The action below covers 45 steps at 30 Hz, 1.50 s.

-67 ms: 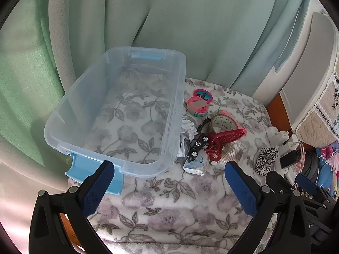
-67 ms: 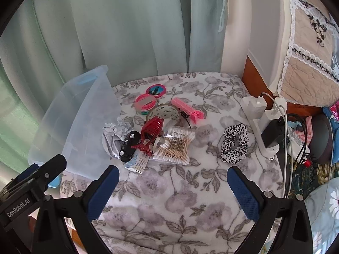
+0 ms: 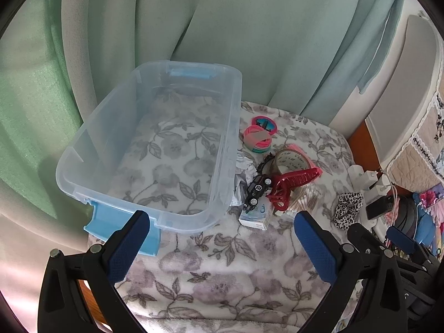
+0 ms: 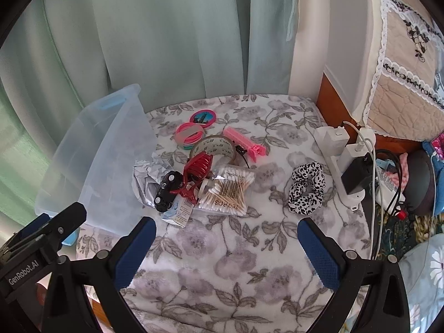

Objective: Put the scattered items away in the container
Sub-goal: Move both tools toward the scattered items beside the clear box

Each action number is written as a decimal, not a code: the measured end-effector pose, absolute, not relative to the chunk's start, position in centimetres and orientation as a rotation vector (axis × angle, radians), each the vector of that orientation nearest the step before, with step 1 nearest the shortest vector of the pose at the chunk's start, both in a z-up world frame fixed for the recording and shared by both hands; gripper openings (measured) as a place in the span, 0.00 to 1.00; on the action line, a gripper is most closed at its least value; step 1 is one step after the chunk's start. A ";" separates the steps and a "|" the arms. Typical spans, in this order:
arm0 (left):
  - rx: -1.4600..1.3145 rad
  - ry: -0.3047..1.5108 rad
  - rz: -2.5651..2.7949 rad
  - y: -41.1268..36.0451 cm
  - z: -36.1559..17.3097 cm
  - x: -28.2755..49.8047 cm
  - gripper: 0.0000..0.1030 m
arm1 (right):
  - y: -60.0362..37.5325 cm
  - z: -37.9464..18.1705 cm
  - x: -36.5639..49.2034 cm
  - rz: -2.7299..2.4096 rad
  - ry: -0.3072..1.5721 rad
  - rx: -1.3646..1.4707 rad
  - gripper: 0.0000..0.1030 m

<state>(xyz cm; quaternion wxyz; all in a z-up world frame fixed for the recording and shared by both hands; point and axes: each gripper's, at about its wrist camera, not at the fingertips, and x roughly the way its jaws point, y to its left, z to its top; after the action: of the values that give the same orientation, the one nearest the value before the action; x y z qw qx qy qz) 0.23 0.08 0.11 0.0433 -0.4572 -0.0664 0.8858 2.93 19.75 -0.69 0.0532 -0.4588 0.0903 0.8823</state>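
Floral blanket bears container, lengthwise toward curtain.

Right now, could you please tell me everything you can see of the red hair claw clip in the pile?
The red hair claw clip looks like glossy, translucent dark-red plastic, with two rows of curved teeth and a pair of pinch handles. Its jaws appear closed. It lies tilted on top of the pile, handles toward the cameras, teeth resting against the tape roll. It overlaps the pack of cotton swabs and touches the black toy car beside it. Neither gripper touches it.
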 end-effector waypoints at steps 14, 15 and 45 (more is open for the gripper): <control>-1.280 -0.182 2.667 1.5 0.3 0.8 1.00 | 18.9 -0.7 2.7 2.747 0.235 -1.399 1.00; -1.275 -0.199 2.660 1.4 0.3 0.8 1.00 | 19.1 -0.8 2.7 2.747 0.245 -1.398 1.00; -1.320 -0.074 2.775 0.8 0.1 0.7 1.00 | 21.0 -1.0 3.1 2.790 0.371 -1.360 1.00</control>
<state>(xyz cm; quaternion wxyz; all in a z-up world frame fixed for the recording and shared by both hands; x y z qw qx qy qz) 0.73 0.79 0.11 0.0341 -0.4292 -0.0241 0.9022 3.13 20.97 -1.00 0.0078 -0.4349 0.1186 0.8926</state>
